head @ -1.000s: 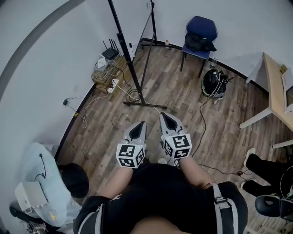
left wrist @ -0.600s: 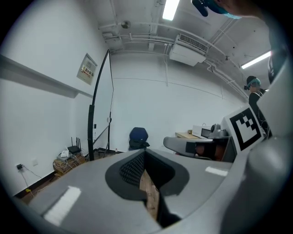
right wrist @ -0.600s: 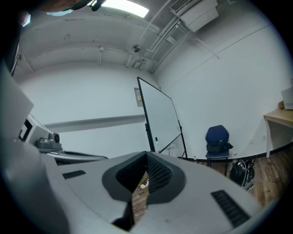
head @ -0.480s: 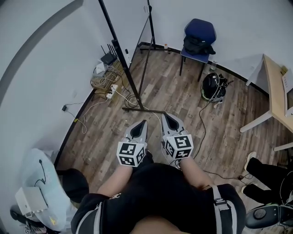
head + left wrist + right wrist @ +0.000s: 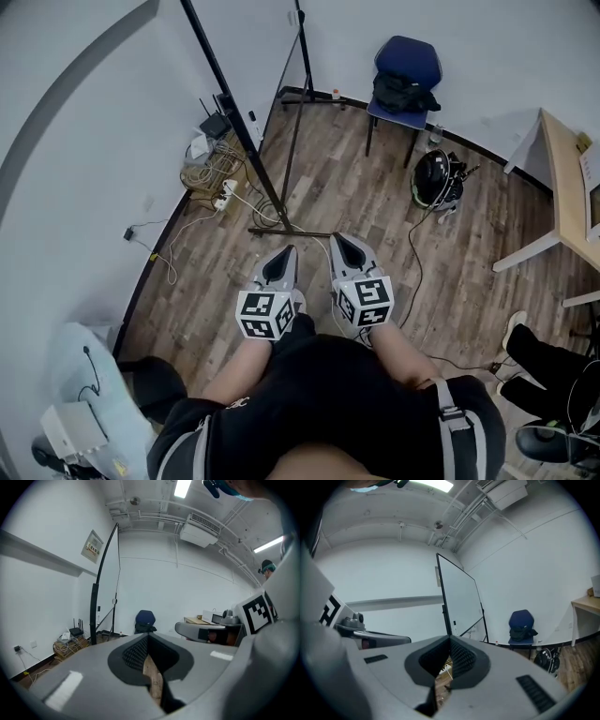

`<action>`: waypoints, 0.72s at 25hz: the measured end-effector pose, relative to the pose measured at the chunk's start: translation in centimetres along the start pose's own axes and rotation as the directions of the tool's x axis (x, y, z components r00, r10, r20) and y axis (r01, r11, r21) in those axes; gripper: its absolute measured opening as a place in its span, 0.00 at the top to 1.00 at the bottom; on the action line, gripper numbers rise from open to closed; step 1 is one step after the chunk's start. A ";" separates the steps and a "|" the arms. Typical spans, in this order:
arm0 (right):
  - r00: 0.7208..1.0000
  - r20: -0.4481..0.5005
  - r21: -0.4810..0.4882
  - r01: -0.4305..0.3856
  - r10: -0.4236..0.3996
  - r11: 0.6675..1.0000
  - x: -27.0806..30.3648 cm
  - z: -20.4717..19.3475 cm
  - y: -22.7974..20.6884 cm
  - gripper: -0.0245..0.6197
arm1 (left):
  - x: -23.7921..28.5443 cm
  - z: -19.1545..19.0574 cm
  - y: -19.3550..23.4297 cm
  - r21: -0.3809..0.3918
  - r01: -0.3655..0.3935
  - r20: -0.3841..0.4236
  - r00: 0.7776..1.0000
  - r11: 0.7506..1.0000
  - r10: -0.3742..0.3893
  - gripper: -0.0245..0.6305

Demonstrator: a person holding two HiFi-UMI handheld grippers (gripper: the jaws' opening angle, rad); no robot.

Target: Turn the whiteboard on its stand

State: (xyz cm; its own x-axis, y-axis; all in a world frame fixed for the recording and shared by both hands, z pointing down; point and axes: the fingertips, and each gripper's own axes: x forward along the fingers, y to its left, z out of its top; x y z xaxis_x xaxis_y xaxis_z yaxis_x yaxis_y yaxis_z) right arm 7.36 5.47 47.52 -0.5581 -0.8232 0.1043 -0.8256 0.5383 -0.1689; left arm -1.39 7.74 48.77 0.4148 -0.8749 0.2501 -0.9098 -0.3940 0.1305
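Observation:
The whiteboard point(image 5: 461, 602) stands on a black-framed stand point(image 5: 234, 122) just ahead of me, near the left wall. It shows edge-on in the left gripper view, as a thin dark frame point(image 5: 105, 583). Its floor bar point(image 5: 291, 231) lies right in front of both grippers. My left gripper point(image 5: 281, 267) and right gripper point(image 5: 347, 251) are held side by side in front of the person's body and point at the stand's foot. Both are shut with nothing between the jaws, as the left gripper view point(image 5: 147, 637) and right gripper view point(image 5: 450, 641) show. Neither touches the stand.
A blue chair point(image 5: 405, 75) with a dark bag stands at the far wall. A black helmet-like object point(image 5: 436, 173) with cables lies right of the stand. A router and cable tangle point(image 5: 211, 150) sit at the left wall. A wooden table point(image 5: 562, 187) and someone's shoes point(image 5: 525, 337) are at the right.
The stand's floor bar has come closer to the grippers as the person moved forward. Both grippers stayed shut and side by side.

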 end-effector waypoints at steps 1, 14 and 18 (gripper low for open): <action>1.000 -0.002 -0.002 0.006 -0.006 1.000 0.4 0.2 -0.3 0.95 | 0.7 0.2 0.3 -0.008 0.005 -0.006 1.000 1.000 -0.005 0.95; 0.995 -0.002 0.033 0.103 -0.103 0.994 6.1 2.9 -5.9 0.95 | 8.7 3.8 3.9 -0.011 0.059 -0.038 0.998 0.998 -0.059 0.95; 0.994 -0.025 0.026 0.104 -0.103 0.994 11.6 2.1 -7.3 0.95 | 11.5 3.7 7.8 0.023 0.033 -0.034 0.999 0.999 -0.032 0.95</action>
State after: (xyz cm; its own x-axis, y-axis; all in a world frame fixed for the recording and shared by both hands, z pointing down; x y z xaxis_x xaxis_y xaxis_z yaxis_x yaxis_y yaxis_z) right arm 7.04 -8.41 47.91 -0.4722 -0.8693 0.1460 -0.8765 0.4453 -0.1830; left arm -3.82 -6.41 49.09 0.4440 -0.8518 0.2779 -0.8958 -0.4290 0.1164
